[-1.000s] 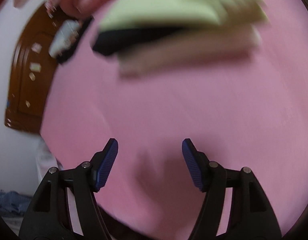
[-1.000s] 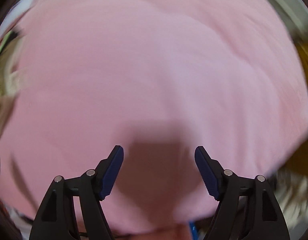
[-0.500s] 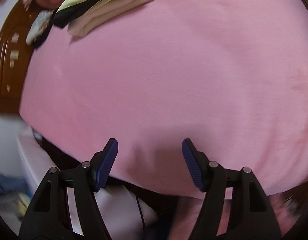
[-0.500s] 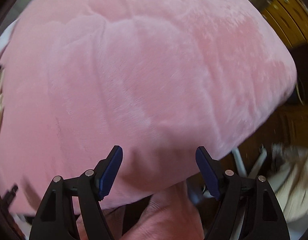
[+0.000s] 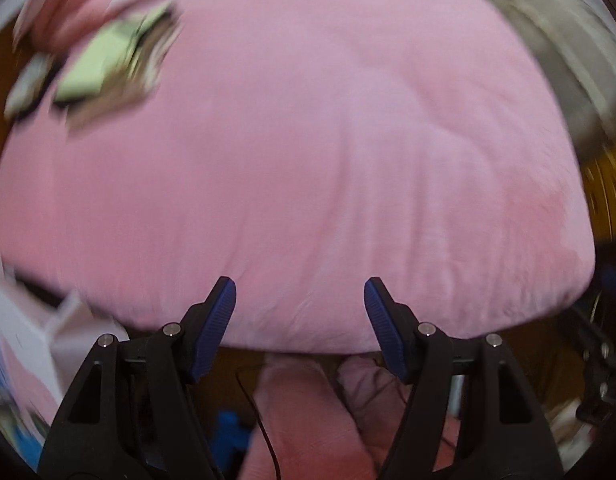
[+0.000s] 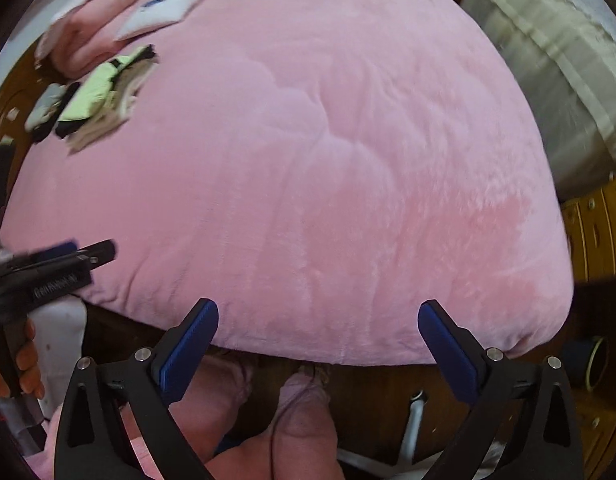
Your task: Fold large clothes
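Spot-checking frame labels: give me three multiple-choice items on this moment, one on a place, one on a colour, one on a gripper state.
1. Where does the folded clothes pile lie on the blanket in the right wrist view?
A. far left part
B. near right corner
C. centre

2. What colour is the blanket?
A. grey
B. pink
C. green

3. What is between the right gripper's fingers?
A. a folded shirt
B. a blanket corner
C. nothing

Key:
1 A, the pile sits at the blanket's upper left, beside a pink pillow.
2 B, plush pink covers the bed.
3 C, its jaws stand wide apart, having just opened further, above the blanket's near edge, gripping nothing.
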Tool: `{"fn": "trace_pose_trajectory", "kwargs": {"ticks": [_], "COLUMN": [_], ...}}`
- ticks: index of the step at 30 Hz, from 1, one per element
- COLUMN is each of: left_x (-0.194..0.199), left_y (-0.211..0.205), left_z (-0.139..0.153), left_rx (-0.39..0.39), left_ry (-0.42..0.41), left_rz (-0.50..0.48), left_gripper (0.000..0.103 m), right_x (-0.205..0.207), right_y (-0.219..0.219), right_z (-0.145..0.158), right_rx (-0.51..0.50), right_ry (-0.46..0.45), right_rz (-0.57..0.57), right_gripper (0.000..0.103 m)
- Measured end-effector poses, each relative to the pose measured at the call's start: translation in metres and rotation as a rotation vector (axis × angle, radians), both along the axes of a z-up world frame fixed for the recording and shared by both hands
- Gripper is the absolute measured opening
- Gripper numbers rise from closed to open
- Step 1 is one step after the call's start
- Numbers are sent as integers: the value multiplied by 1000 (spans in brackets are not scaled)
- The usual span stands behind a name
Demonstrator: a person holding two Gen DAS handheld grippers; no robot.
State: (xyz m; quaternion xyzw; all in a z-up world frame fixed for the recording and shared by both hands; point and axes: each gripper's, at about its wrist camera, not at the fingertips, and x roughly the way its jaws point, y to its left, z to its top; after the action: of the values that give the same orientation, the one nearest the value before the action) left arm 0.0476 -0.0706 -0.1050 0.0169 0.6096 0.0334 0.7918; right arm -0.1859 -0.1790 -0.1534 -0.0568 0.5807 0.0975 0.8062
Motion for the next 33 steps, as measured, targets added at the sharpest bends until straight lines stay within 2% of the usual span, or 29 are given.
{"fn": "trace_pose_trajectory", "kwargs": {"ticks": [4, 7, 10, 14, 16, 19, 24, 29, 33], "left_x": [-4, -4, -6, -27, -31, -33, -36, -43, -43], "left_y": [-28, -33, -22, -13, -7, 3, 3, 3, 0], "left_z": [48, 82, 110, 108, 104, 101, 94, 94, 89], "left_rx": [-9, -43, -62, -61, -59, -51, -24, -20, -16], "left_ry": [-88, -128, -176, -141, -126, -154, -166, -154, -138], "left_rz": [-90, -81, -41, 70, 72, 91, 105, 111, 87], "left_gripper": [64, 64, 64, 64, 64, 64, 64, 65, 70], "right_x": [-1, -3, -12, -26, -36, -47, -56, -59, -59], "right_y": [-9, -19, -23, -19, -17, -18, -32, -38, -45], "right_z": [47, 74, 100, 113, 111, 104, 106, 104, 103], "right_rx": [12, 56, 58, 48, 45, 45, 41, 7, 3], "right_ry": [1, 51, 15, -4, -2, -13, -89, -69, -76], "right_rz": [-31, -103, -122, -113, -103, -97, -106, -96, -96], "right_gripper": [102, 102, 103, 103, 103, 103, 103, 103, 103]}}
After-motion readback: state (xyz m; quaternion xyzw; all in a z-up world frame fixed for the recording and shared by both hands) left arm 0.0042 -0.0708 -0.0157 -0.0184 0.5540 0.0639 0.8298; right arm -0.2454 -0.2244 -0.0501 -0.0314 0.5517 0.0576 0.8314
